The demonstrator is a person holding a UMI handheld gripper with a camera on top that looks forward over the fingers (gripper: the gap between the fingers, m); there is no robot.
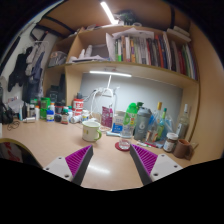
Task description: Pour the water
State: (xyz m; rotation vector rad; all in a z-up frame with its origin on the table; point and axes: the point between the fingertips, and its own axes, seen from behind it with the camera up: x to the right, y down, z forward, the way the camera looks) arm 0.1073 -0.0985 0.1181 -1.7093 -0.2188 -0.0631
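The hand-held gripper (112,162) hovers with its fingers apart, nothing between them — bare table (50,145) below. Beyond them stands a pale mug (91,130), and further right a crowd of bottles (150,125) under the bookshelf (140,62).

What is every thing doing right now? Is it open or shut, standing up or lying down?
Fingers: open, holding nothing.
Mug: upright on the desk, beyond the fingers.
Small cup: upright, just ahead of the fingers.
Bottles: standing upright; caps too small to tell.
Books: standing on the shelf.
Strip light: on.
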